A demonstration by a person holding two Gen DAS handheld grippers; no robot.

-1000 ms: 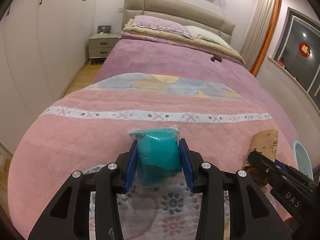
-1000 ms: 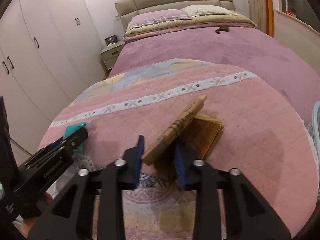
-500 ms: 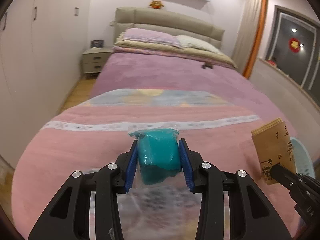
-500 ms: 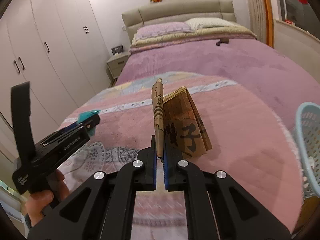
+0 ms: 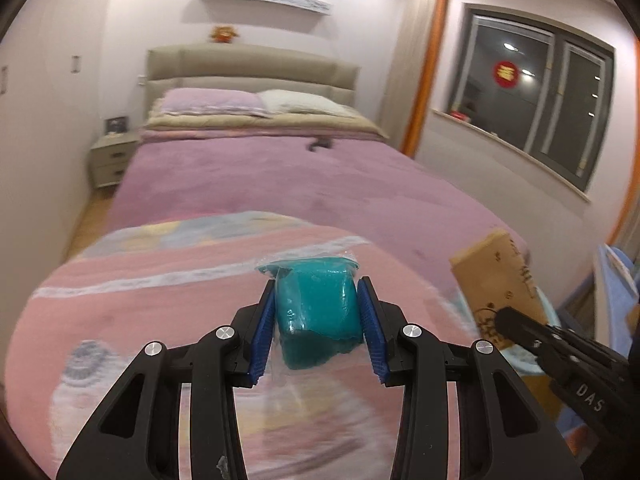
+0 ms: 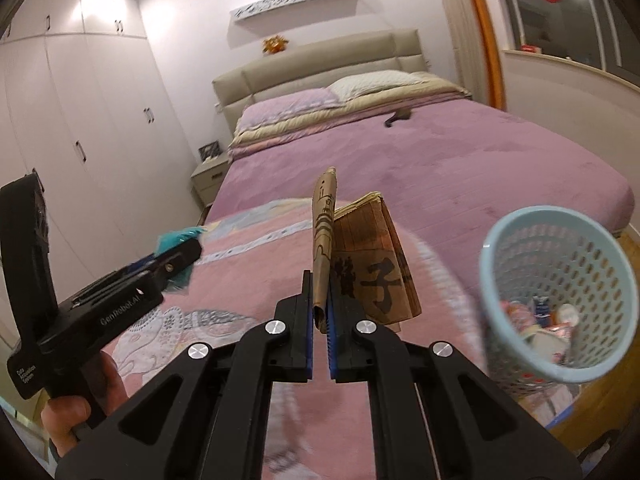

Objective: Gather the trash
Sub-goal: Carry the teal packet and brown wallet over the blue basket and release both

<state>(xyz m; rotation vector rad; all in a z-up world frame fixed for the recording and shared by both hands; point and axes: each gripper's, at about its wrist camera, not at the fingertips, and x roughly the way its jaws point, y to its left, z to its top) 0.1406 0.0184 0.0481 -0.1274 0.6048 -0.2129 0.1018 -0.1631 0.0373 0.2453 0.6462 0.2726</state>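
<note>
My left gripper [image 5: 320, 316] is clamped on a teal packet [image 5: 318, 312] in clear wrap, held above the pink blanket [image 5: 140, 312] at the foot of the bed [image 5: 280, 172]; my right gripper [image 6: 320, 312] is pinched shut on a folded brown paper bag [image 6: 368, 264] with black characters, lifted clear of the blanket; a pale blue mesh bin [image 6: 560, 292] stands just right of the bag, beside the bed, with wrappers in its bottom; a hand [image 6: 76, 404] grips the left handle at lower left of the right view; both frames are motion-blurred near the blanket.
</note>
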